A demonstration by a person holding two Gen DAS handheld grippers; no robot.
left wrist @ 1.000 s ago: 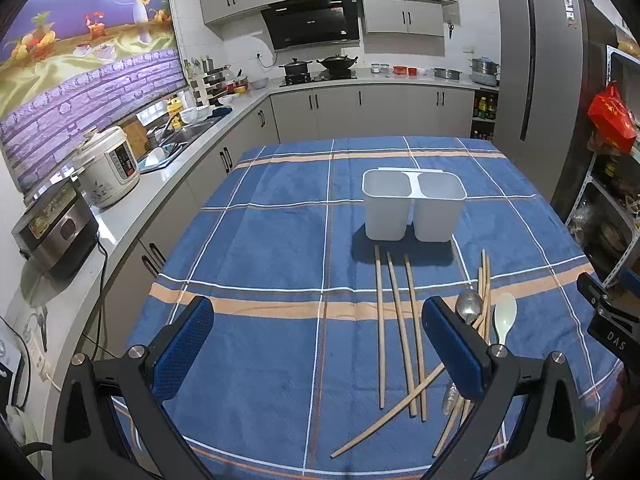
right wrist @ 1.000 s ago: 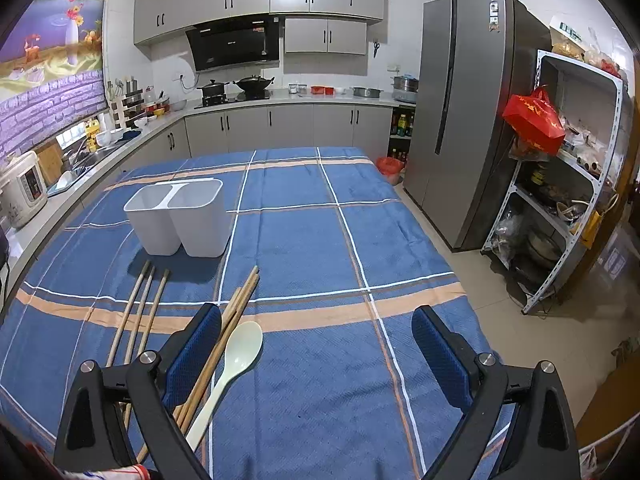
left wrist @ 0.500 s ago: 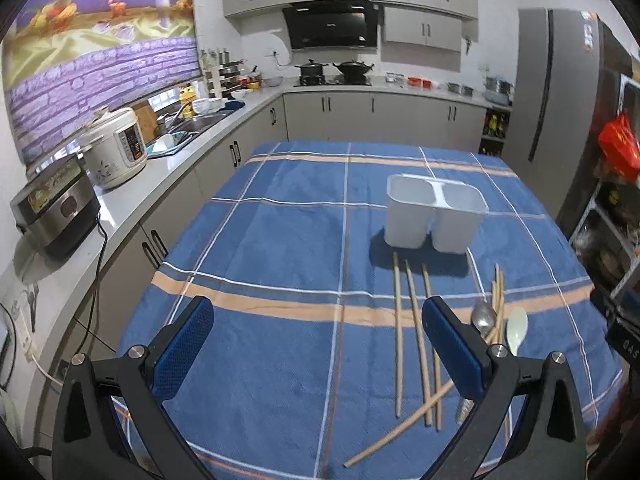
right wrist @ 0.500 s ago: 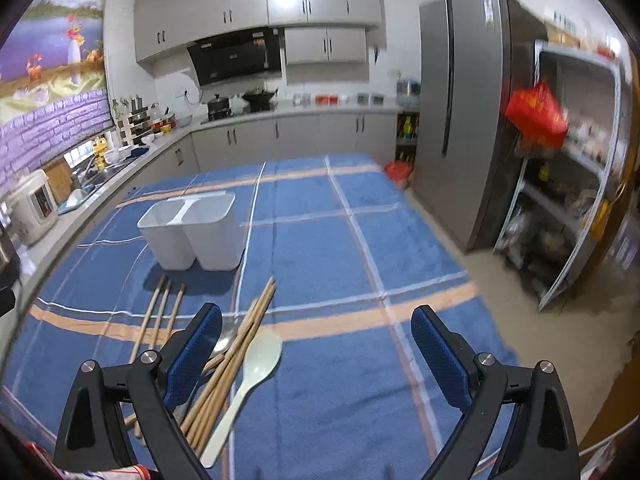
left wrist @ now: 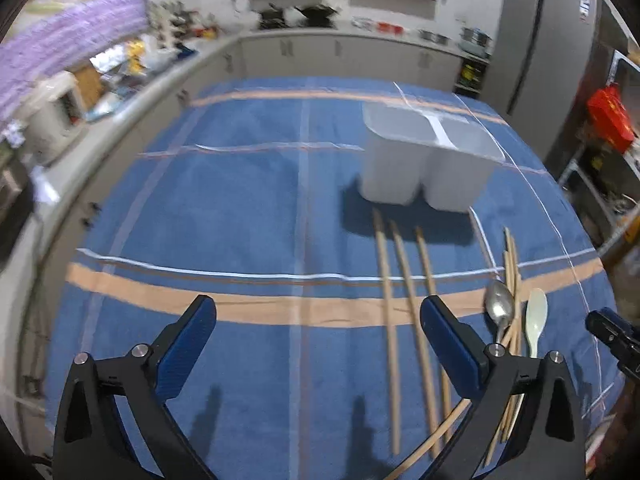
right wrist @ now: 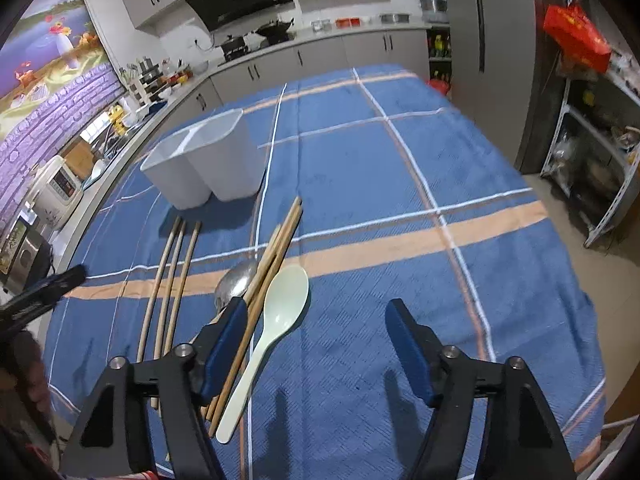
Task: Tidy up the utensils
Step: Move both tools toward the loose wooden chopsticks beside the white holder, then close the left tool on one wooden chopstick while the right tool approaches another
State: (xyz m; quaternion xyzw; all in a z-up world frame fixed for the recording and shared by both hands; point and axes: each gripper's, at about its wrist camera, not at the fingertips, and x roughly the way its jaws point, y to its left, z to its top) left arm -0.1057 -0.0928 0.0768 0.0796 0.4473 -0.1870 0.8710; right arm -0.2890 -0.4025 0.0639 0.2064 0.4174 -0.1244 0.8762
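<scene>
The utensils are lying loose on the blue plaid tablecloth (right wrist: 360, 168), in front of a white two-compartment holder (right wrist: 208, 160) that is standing upright at about eleven o'clock in the right wrist view. A pale green plastic spoon (right wrist: 276, 312) is resting bowl-up, its handle running back toward six o'clock. Just beside it, at its nine o'clock, a bundle of wooden chopsticks (right wrist: 280, 236) is lying aslant, touching and partly covering a metal spoon (right wrist: 236, 280). Further toward nine o'clock three more chopsticks (right wrist: 176, 264) are lying almost parallel, their far tips nearly reaching the holder's base.

The right gripper (right wrist: 314, 338) is hovering over the cloth with its blue-padded jaws closing, yet standing well apart; the green spoon's handle is passing between them near the left pad, and no pad is pressing on it. The chopstick bundle is running under that left finger.

In the left wrist view, blurred, the holder (left wrist: 424, 160) is sitting at one o'clock, with the three parallel chopsticks (left wrist: 390, 312) reaching down from it toward five o'clock. The metal spoon (left wrist: 498, 304) and green spoon (left wrist: 536, 316) are lying at three o'clock, beyond the right finger. The left gripper (left wrist: 316, 332) is closing slightly but gaping wide over bare cloth, with nothing between its jaws.

At the far edges a kitchen counter (right wrist: 280, 46) and a grey refrigerator (right wrist: 488, 40) are standing.
</scene>
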